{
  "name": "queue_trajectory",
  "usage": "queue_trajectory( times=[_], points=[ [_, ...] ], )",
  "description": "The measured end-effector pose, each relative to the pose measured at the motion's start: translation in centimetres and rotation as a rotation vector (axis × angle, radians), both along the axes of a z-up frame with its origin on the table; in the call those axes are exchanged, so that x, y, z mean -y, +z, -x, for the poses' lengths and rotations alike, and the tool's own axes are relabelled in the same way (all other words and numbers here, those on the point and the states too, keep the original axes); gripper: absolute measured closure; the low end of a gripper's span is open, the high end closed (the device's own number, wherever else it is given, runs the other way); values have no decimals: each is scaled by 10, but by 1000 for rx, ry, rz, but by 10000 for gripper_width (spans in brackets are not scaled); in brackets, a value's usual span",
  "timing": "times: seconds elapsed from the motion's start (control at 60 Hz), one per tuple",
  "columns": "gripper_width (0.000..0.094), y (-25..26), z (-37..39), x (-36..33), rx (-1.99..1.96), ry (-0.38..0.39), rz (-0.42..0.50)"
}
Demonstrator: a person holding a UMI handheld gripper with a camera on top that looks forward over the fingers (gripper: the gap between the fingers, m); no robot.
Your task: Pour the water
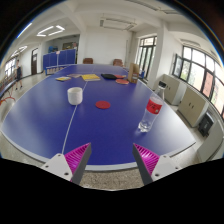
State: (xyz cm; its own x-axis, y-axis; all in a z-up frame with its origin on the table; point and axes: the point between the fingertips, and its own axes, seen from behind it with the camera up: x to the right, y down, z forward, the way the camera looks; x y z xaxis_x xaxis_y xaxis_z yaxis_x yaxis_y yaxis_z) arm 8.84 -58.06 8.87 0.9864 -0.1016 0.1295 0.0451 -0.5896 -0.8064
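A clear plastic water bottle (152, 111) with a red cap and red label stands upright on the blue table (110, 115), ahead of my right finger. A white cup (75, 95) stands farther off to the left, beyond my left finger. A flat red disc (103, 104) lies on the table between cup and bottle. My gripper (112, 160) hangs over the table's near edge, open, its magenta pads (76, 156) wide apart with nothing between them.
A white line runs down the table from the cup toward me. Yellow and orange flat items (90, 77) and a dark object (108, 76) lie at the table's far end, with chairs behind. Speckled floor shows under the fingers. Windows and a radiator (192, 100) line the right wall.
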Motion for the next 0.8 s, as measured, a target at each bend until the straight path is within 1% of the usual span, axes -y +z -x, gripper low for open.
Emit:
queue_trajectory(
  times=[0.067, 0.117, 0.183, 0.283, 0.4, 0.45, 0.5, 0.533, 0.6, 0.65, 0.667, 0.733, 0.75, 0.8],
  points=[
    [83, -6, -54, -27, 15, -27, -26],
    [81, -12, -85, -49, 11, -35, -49],
    [82, -15, -125, -81, 1, -66, -81],
    [86, -12, -165, -129, -22, -89, -148],
    [107, -8, -189, -169, -50, -82, -226],
    [142, -6, -197, -186, -46, -74, -253],
    [198, -10, -198, -192, -44, -59, -271],
    [252, -12, -199, -195, -43, -46, -281],
    [392, -10, -202, -206, -20, -31, -307],
    [414, -7, -203, -207, 3, -21, -332],
    [436, -7, -202, -207, 2, -17, -339],
    [483, -8, -201, -214, -5, -41, -353],
    [514, -8, -201, -216, -12, -50, -358],
    [562, -8, -201, -218, -25, -69, -366]
  ],
)
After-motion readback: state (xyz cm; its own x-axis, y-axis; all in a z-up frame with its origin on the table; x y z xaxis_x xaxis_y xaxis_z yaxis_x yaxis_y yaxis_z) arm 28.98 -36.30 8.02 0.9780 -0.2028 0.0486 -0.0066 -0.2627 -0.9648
